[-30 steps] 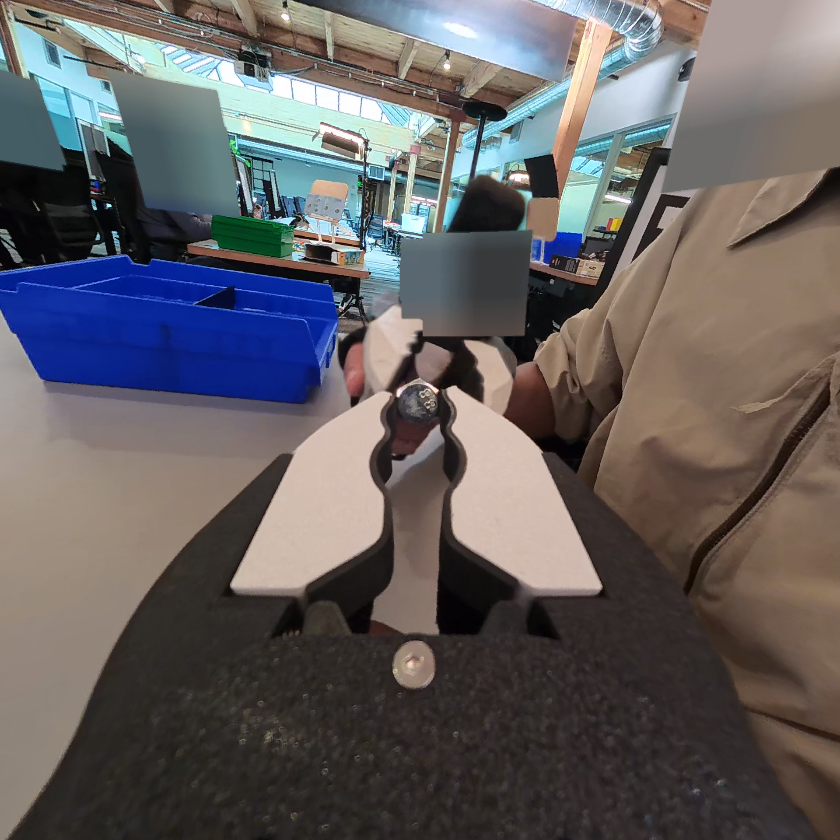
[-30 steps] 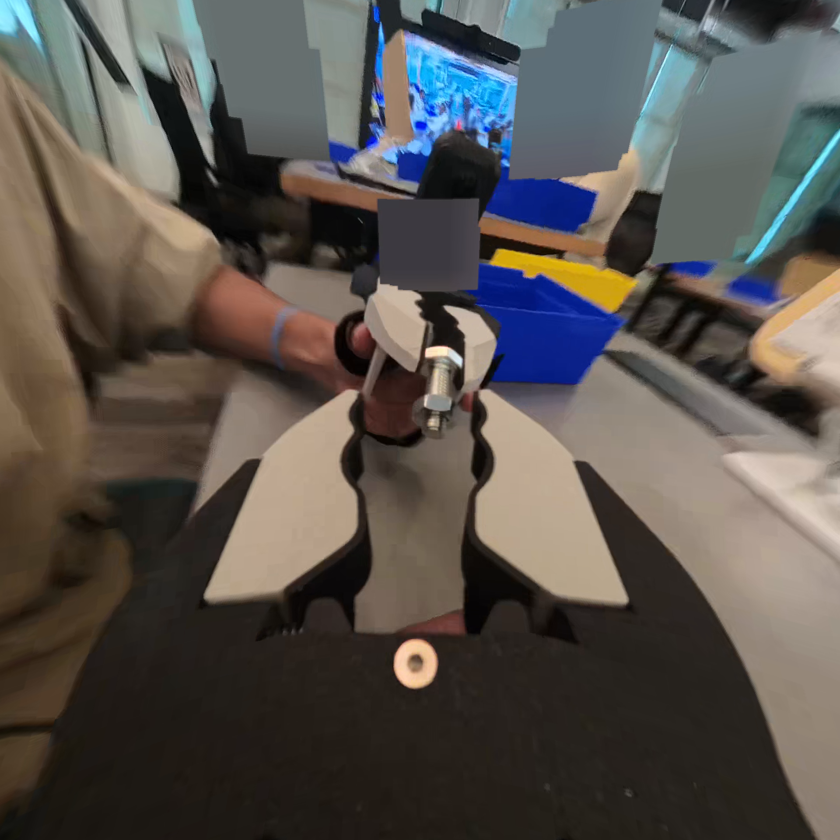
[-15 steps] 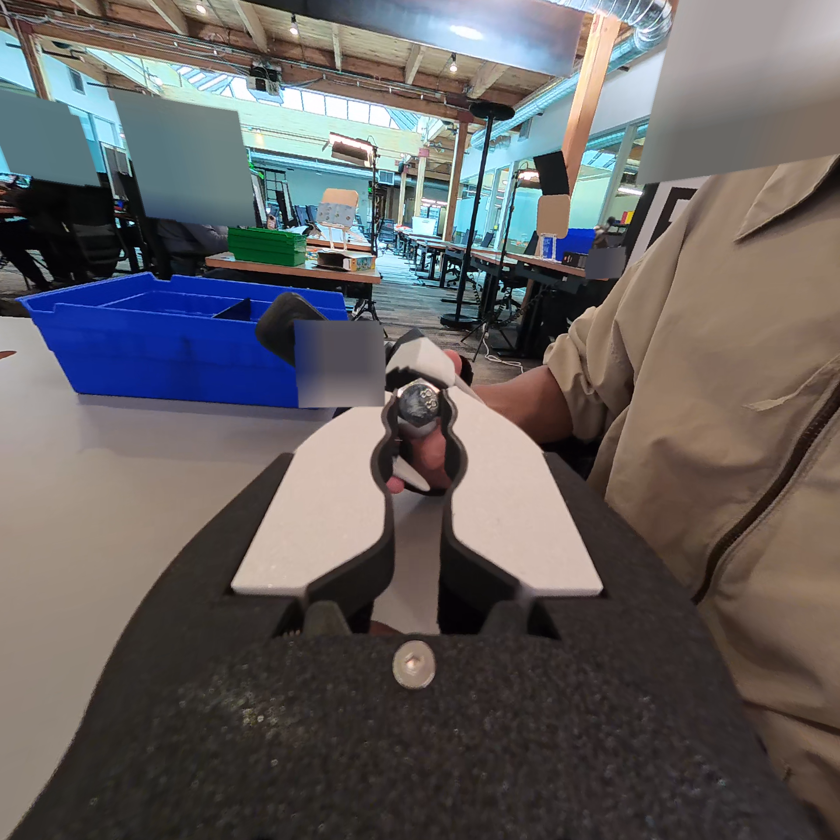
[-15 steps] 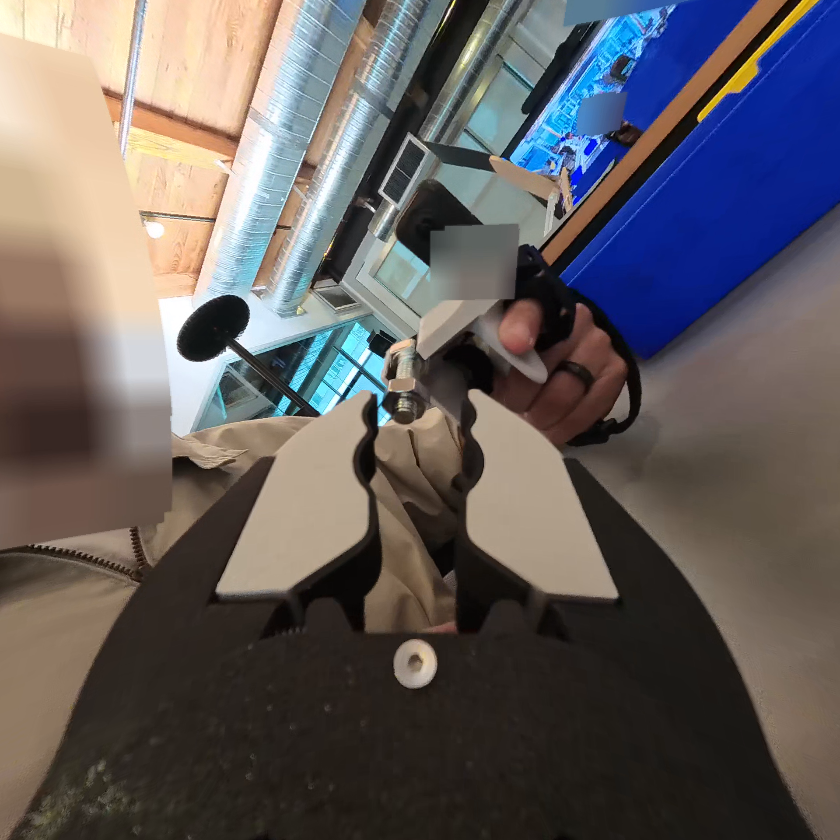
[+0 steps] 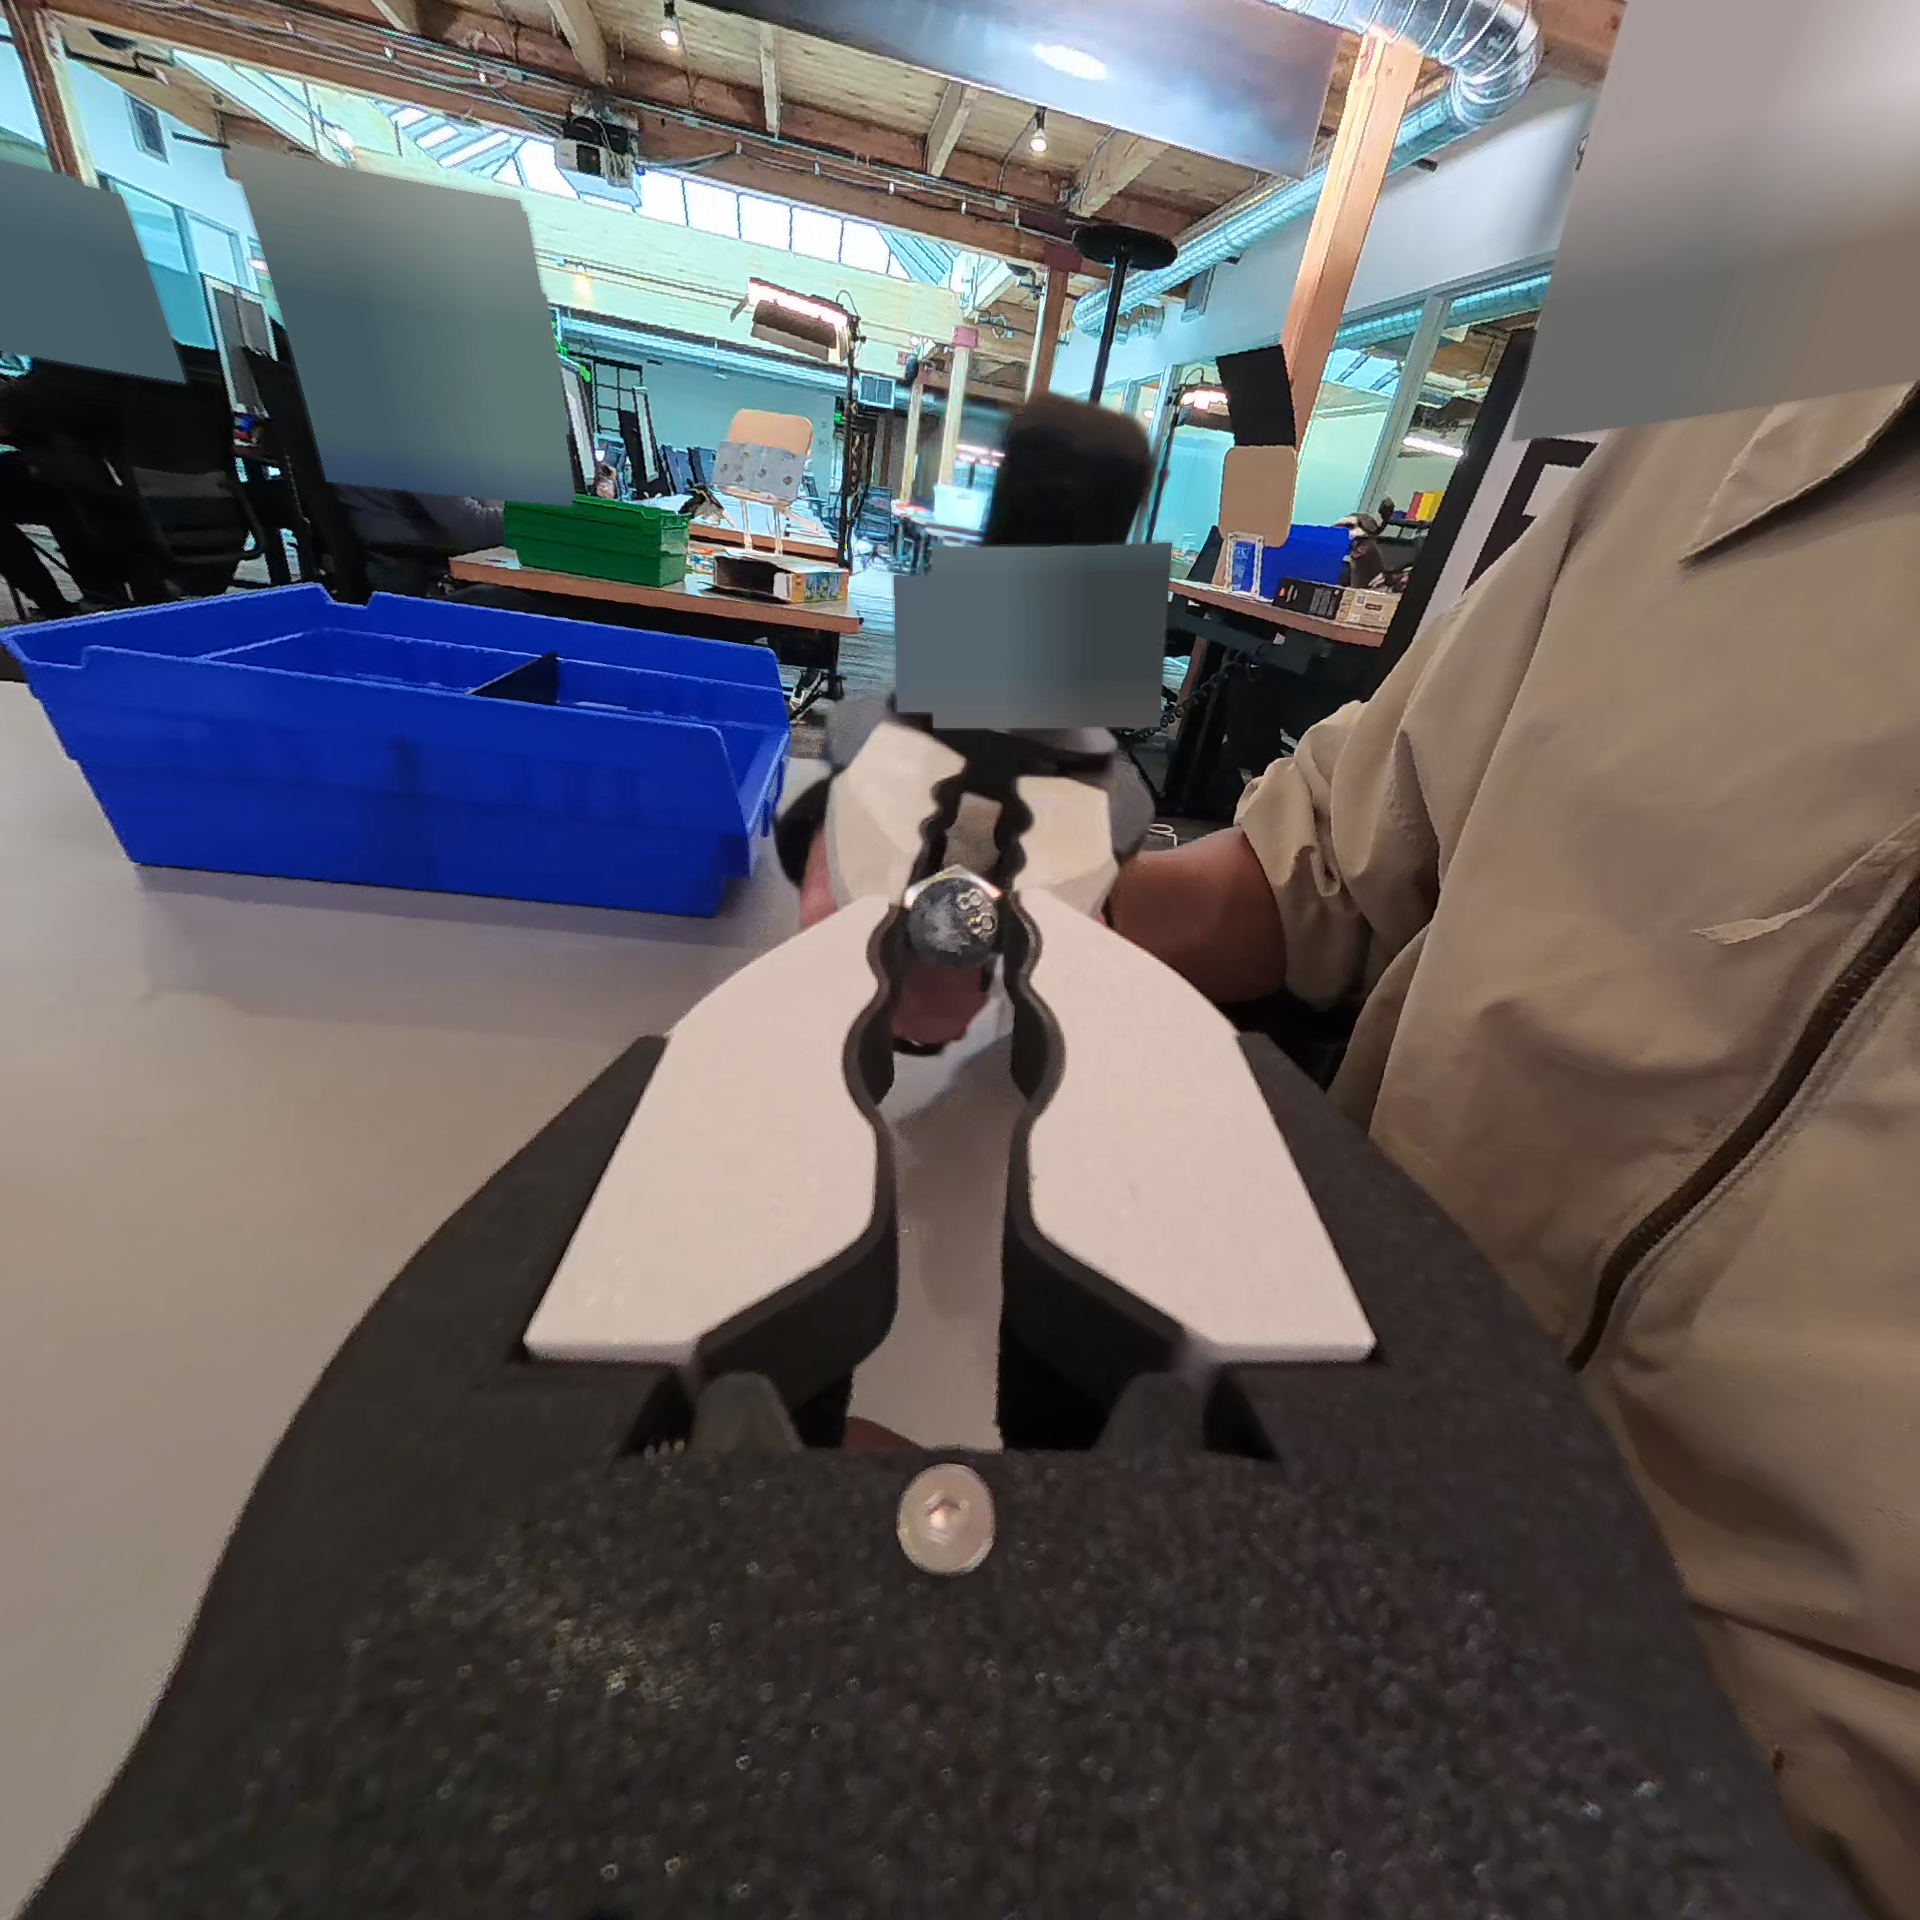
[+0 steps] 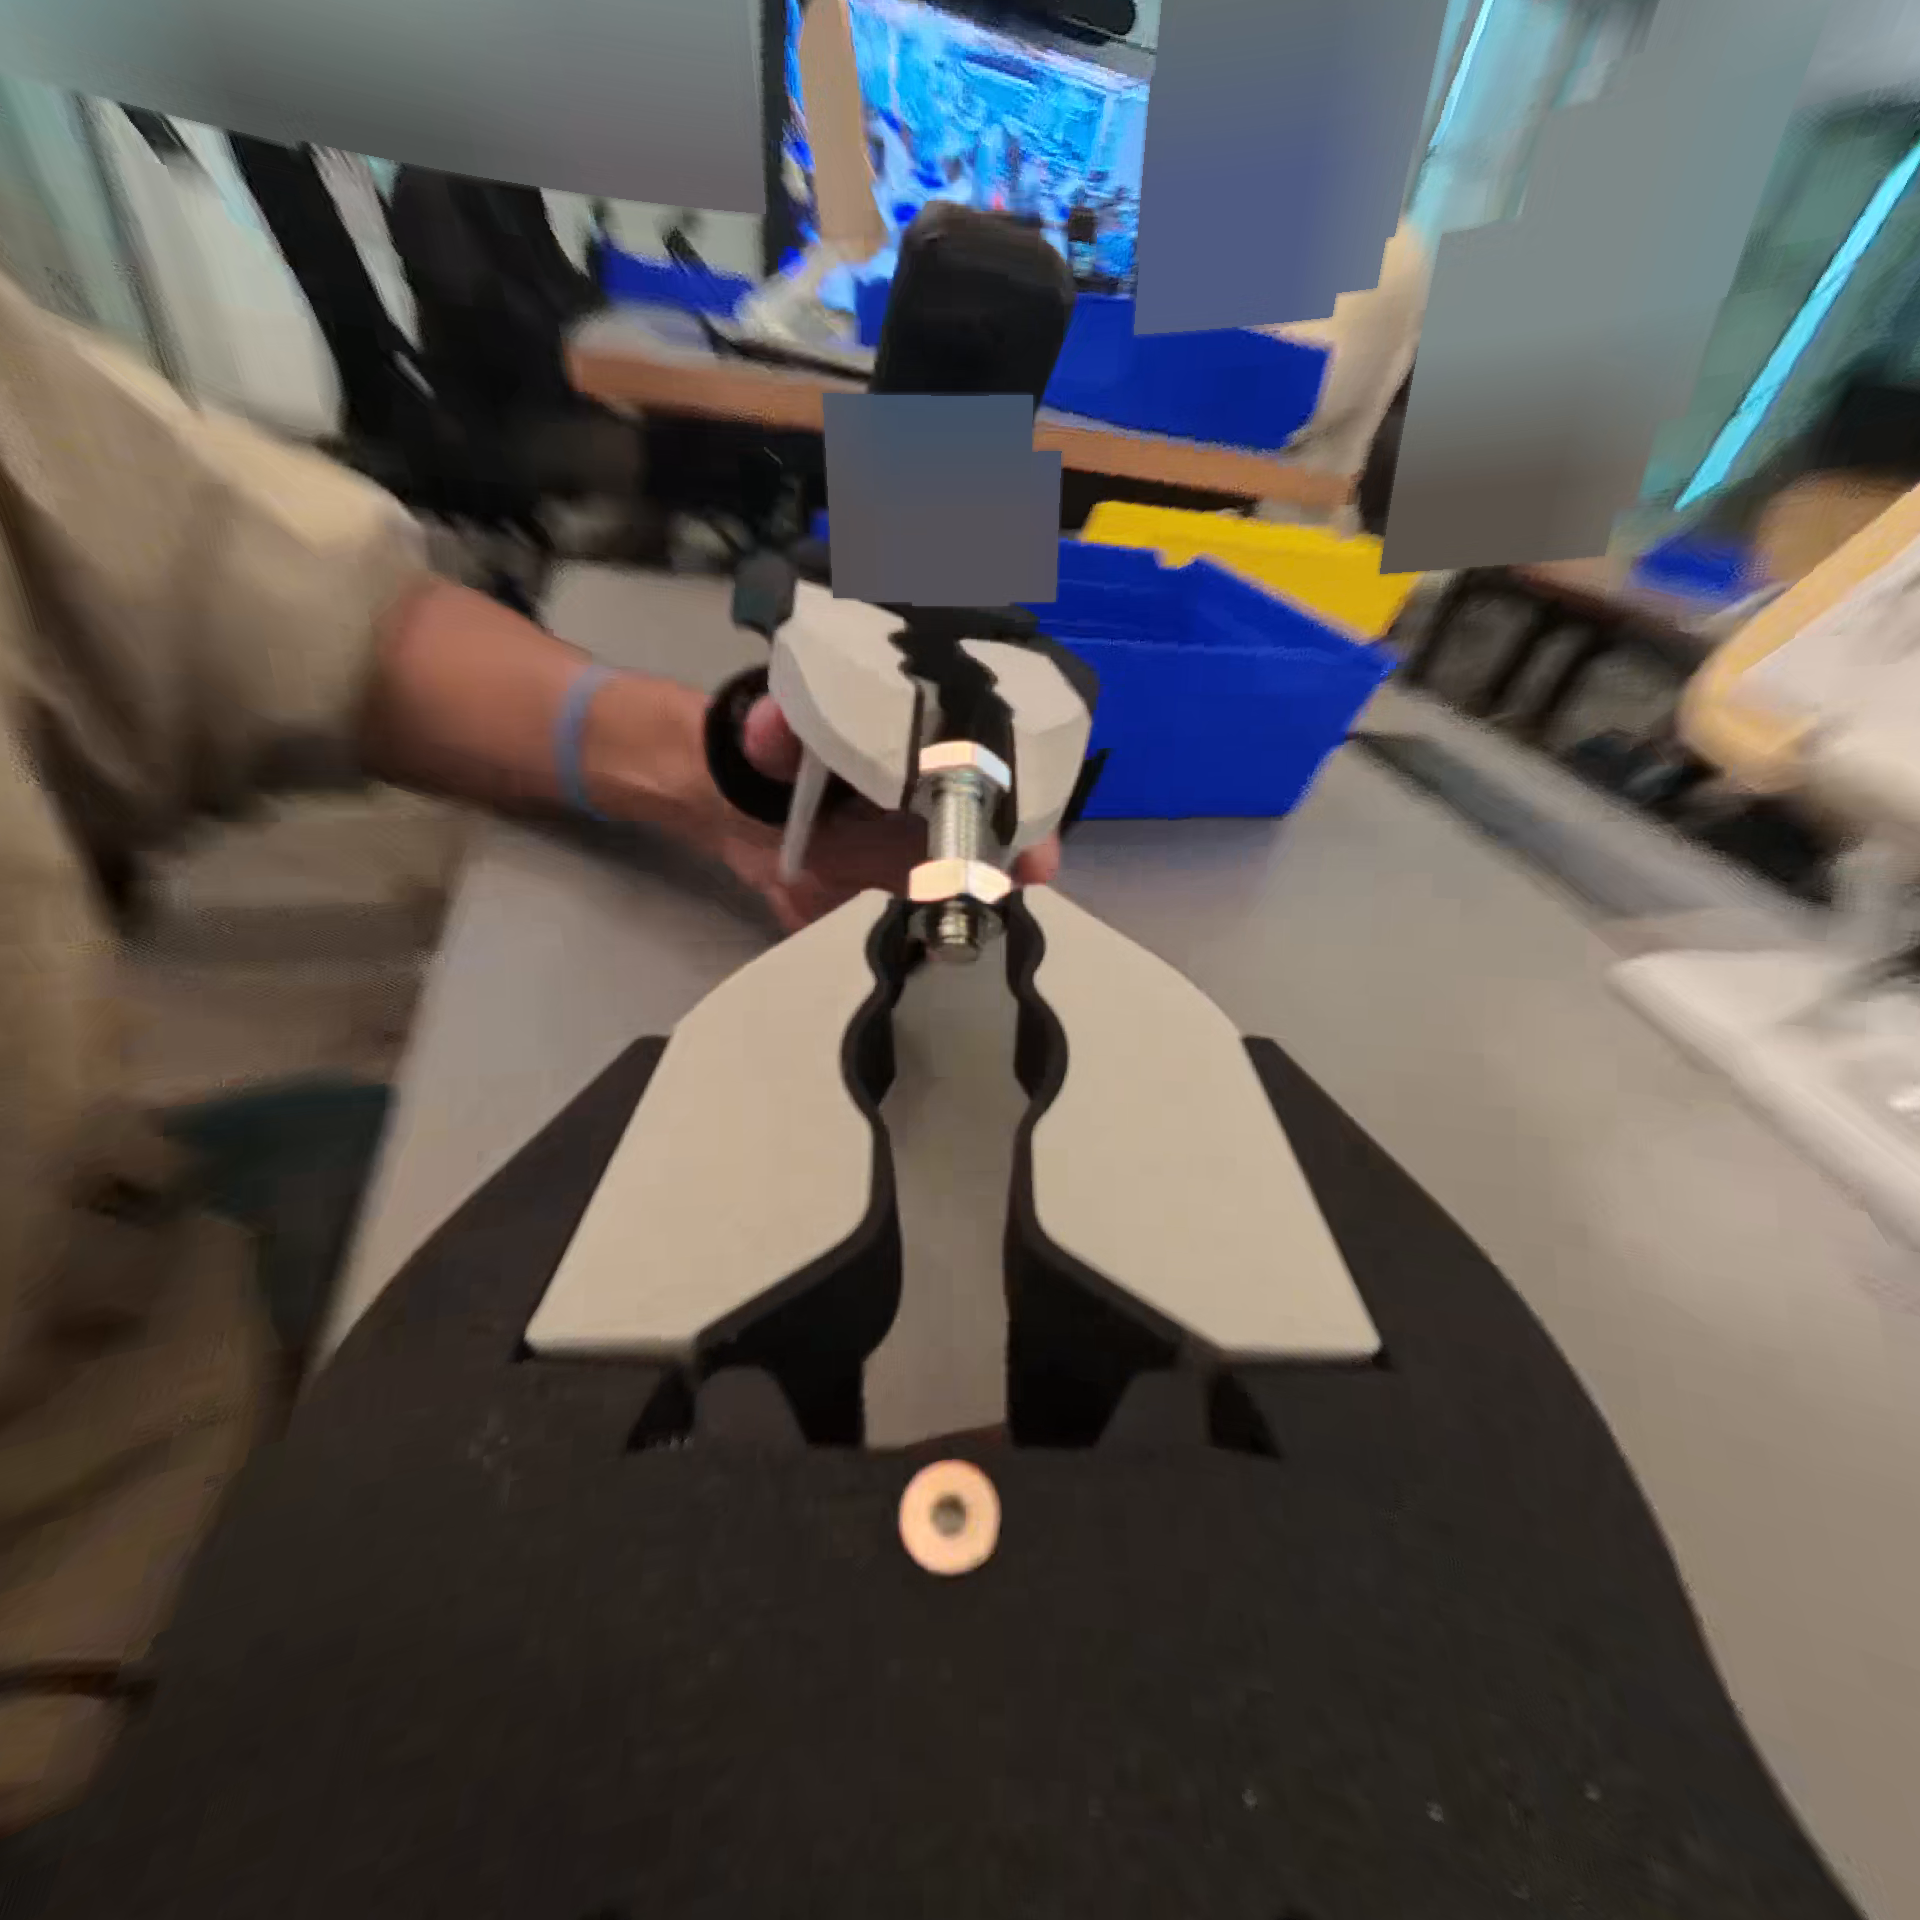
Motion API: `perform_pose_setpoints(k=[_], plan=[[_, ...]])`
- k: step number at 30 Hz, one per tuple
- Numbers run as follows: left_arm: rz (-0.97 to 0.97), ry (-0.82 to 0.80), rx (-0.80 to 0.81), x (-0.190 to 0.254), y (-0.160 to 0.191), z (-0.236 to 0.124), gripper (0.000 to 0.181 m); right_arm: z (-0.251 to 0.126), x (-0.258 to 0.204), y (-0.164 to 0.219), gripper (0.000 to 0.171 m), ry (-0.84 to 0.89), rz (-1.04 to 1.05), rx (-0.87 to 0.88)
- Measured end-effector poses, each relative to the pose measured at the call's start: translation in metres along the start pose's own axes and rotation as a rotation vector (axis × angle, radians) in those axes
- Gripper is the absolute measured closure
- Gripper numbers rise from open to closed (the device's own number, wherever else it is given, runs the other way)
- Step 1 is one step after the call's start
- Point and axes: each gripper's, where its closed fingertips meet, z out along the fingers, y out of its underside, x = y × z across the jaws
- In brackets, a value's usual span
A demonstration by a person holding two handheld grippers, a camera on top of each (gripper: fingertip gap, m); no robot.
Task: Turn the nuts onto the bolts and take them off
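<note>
My left gripper (image 5: pixel 951 914) is shut on the hex head of a steel bolt (image 5: pixel 949 923) and holds it above the grey table (image 5: pixel 260 1091). In the right wrist view the bolt (image 6: pixel 954 816) points toward me, with its head in the left gripper (image 6: pixel 961 753). A steel nut (image 6: pixel 957 882) sits near the bolt's free end. My right gripper (image 6: pixel 956 914) has its fingertips closed on the nut, and the bolt's end pokes out between them. The right gripper also shows in the left wrist view (image 5: pixel 971 831), facing me behind the bolt head.
A blue bin (image 5: pixel 416 769) stands on the table to the left. In the right wrist view a blue bin (image 6: pixel 1195 717) with a yellow bin (image 6: pixel 1247 551) behind it stands beyond the grippers. A white tray (image 6: pixel 1818 1060) lies at the right. The person's beige jacket (image 5: pixel 1610 935) is close.
My right gripper rolled away to one side, then came back level to face the bolt, and its jaws closed on the nut. My left gripper kept hold of the bolt head.
</note>
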Motion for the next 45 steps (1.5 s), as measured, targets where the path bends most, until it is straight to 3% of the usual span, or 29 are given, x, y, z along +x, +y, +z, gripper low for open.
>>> perform_pose_setpoints(k=[4,7,11,15,18,23,27,29,34,41,43,45], plan=[[-0.004,0.015,-0.004,0.003,0.002,0.004,0.164,-0.006,0.004,-0.002,0.152,0.202,-0.498,-0.069],[0.005,0.020,-0.005,0.005,0.001,0.004,0.164,-0.007,0.000,-0.003,0.151,0.206,-0.544,-0.051],[0.078,-0.043,-0.012,-0.002,-0.006,-0.002,0.164,-0.003,-0.005,-0.004,0.123,-0.007,-0.077,0.034],[0.156,-0.147,-0.010,-0.023,-0.021,-0.016,0.164,0.012,0.009,-0.013,0.118,-0.296,0.592,0.108],[0.194,-0.215,-0.023,-0.044,-0.033,-0.024,0.164,0.020,0.034,-0.029,0.121,-0.485,0.959,0.204],[0.193,-0.272,-0.022,-0.075,-0.047,-0.027,0.164,0.032,0.074,-0.038,0.131,-0.543,1.092,0.242],[0.214,-0.282,-0.035,-0.089,-0.049,-0.018,0.164,0.035,0.097,-0.043,0.152,-0.562,1.141,0.295],[0.214,-0.291,-0.038,-0.094,-0.049,-0.016,0.164,0.033,0.103,-0.041,0.153,-0.548,1.135,0.302],[0.139,-0.272,-0.012,-0.102,-0.045,-0.014,0.164,0.032,0.110,-0.035,0.153,-0.424,0.903,0.276],[0.001,-0.191,0.067,-0.097,-0.050,-0.015,0.164,0.028,0.106,-0.046,0.159,-0.073,-0.068,0.291],[0.002,-0.176,0.063,-0.095,-0.050,-0.015,0.164,0.028,0.103,-0.047,0.161,-0.023,-0.254,0.287],[0.014,-0.187,0.054,-0.095,-0.049,-0.016,0.164,0.028,0.097,-0.048,0.171,-0.039,-0.289,0.305]])
